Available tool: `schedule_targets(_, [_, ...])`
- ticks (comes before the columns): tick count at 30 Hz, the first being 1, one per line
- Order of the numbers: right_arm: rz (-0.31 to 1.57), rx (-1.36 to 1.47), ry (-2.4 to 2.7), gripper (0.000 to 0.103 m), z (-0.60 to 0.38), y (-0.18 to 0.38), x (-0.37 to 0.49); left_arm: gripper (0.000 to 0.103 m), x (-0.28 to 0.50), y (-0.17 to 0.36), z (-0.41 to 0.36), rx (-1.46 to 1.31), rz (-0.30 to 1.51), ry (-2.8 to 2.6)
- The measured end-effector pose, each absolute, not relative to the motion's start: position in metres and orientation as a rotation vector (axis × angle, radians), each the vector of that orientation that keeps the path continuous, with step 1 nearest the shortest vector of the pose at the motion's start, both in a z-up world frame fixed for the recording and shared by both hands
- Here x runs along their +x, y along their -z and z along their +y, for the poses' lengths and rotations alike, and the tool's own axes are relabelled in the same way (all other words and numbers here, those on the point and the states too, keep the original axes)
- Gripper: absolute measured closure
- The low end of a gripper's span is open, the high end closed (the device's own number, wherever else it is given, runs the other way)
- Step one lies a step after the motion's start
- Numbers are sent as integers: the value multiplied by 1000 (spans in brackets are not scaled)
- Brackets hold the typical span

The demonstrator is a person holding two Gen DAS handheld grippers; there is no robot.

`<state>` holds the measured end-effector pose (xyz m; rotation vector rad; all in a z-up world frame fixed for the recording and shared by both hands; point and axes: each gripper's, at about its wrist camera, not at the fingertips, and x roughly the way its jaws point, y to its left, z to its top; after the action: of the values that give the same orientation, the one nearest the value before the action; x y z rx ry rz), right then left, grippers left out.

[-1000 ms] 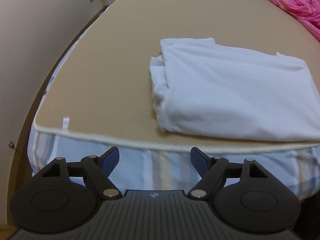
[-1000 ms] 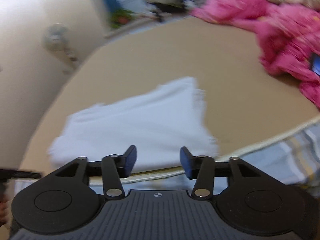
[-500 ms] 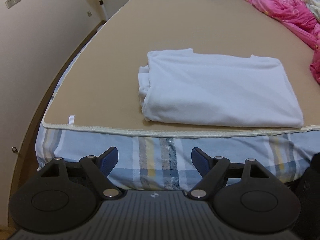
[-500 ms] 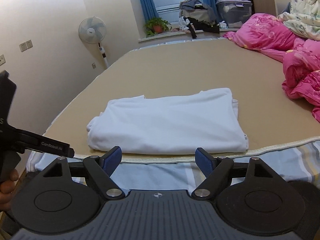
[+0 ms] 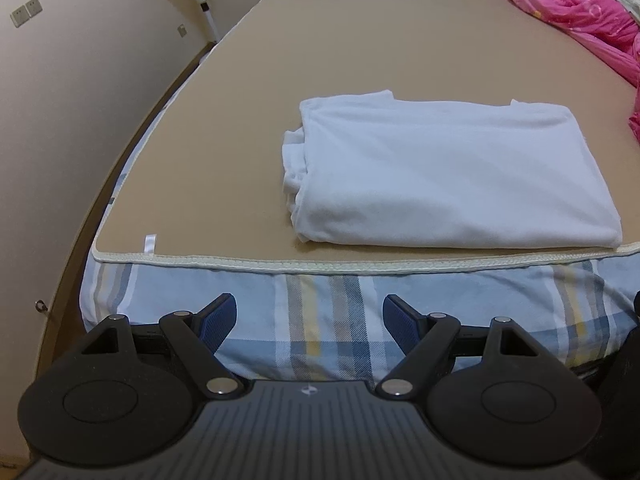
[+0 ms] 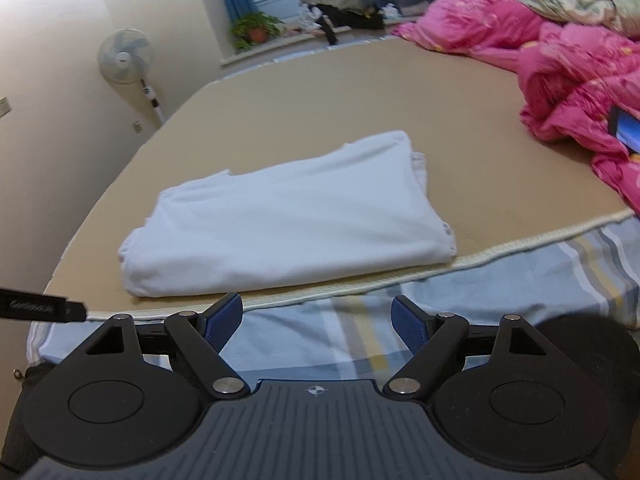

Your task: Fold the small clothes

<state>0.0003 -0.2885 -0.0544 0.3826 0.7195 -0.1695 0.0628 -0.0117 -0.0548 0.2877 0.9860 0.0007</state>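
Nearest the lens: left tool (image 5: pixel 308 316) spread wide, nothing between the blue pads, hanging over the plaid sheet (image 5: pixel 332 312) at the bed's near side. Right tool (image 6: pixel 318 316) likewise wide apart and empty-handed, held off the bed short of the piped mat edge (image 6: pixel 400 280). Probably parked clear so as not to disturb the finished stack.

Just past that edge: white garment (image 5: pixel 448 172) lying folded on the tan mat (image 5: pixel 224 140), close to the near border and touching neither tool. Folded into a thick rectangle, long axis running left to right, roughly parallel to the mat's near edge. In the left view, bunched layered ends facing left, smooth fold facing the camera; in the right view (image 6: pixel 288 220), layered ends toward the right. Likely placed near the edge for easy reach. Judged complete or nearly so, with at most one more halving possible.

Farther back: bare mat, then pink quilt (image 6: pixel 580 92) heaped at the right, well apart from the garment. Farthest: standing fan (image 6: pixel 126 56) by the wall and potted plant (image 6: pixel 254 30) on the sill.
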Motion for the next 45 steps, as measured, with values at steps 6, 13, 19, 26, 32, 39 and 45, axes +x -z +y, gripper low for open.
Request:
schedule_targets(6, [722,392,222,20,-315,62,10,18,80,60,-11,281,992,-34])
schedule_targets(13, [726,458,330,20,-374,77,38,18,108,66,-8,269,1023,-85])
schedule_targets(19, [742,480,381,20,-404,99,70,17,124,70,-18,282,1021,-96])
schedule_targets(26, [725,556,455,20,-434,127,108,17,139,83,-19,292,1067,-103])
schedule_targets(32, [734,562,469,19,-442,140,136,17,150,90,-14,279,1086,-122])
schedule_targets(39, [862,610,427,18,-441,172,139,17,161,97,-8,258,1108,-128])
schedule_targets(45, [836,731,321,26,-452,170,136,17,167,105,-4,246,1127,-135])
